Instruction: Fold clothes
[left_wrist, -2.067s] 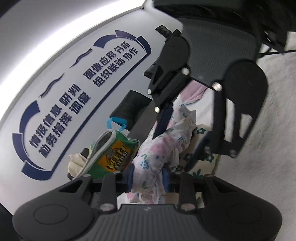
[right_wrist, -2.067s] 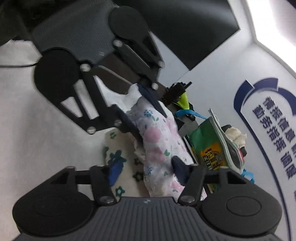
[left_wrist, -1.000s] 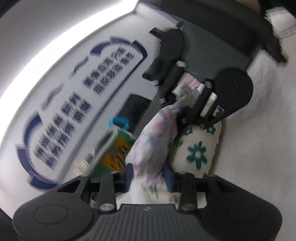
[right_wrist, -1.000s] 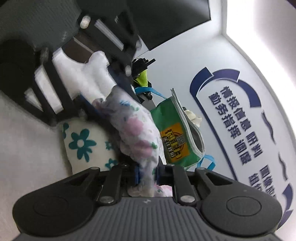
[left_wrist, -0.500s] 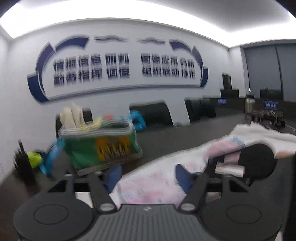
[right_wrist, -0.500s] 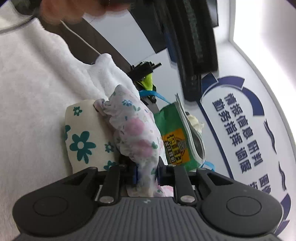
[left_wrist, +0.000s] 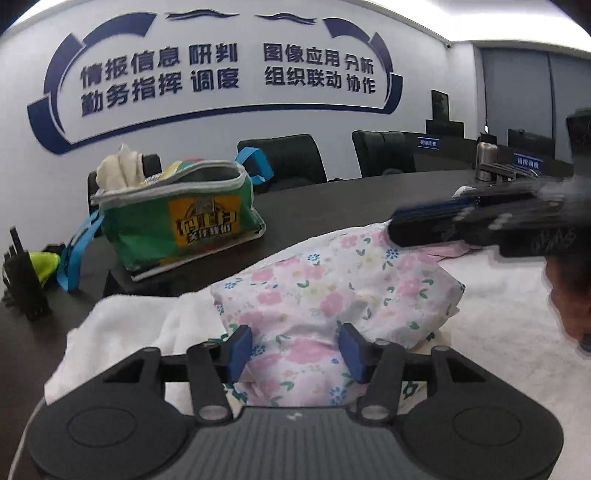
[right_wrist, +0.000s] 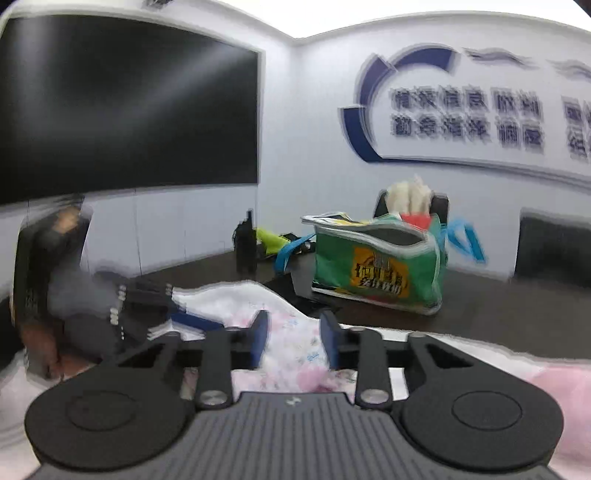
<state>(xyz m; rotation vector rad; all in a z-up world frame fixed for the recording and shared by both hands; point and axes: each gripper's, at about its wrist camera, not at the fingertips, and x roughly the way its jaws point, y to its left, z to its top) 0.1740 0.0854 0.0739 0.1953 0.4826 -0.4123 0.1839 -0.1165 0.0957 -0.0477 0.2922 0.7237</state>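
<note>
The white towel (left_wrist: 122, 325) covers the table (left_wrist: 332, 206) edge. On it lies the floral garment (left_wrist: 332, 295), bunched into a compact bundle, so a fold seems made, though neat edges are not visible. Left gripper (left_wrist: 295, 349) is spread around the cloth, not pinching. Right gripper (right_wrist: 293, 341) is also spread, cloth between its pads.

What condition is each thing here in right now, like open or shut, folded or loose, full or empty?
Left gripper: open, fingers either side of the floral cloth.
Right gripper: open, floral cloth between its fingers.
Floral garment: bunched in a loose heap, not neatly folded.
White towel: spread over the table.
Green bag: open at the top, stuffed with pale cloth.
Wall screen: dark, apparently off.
Office chairs: unoccupied.
</note>
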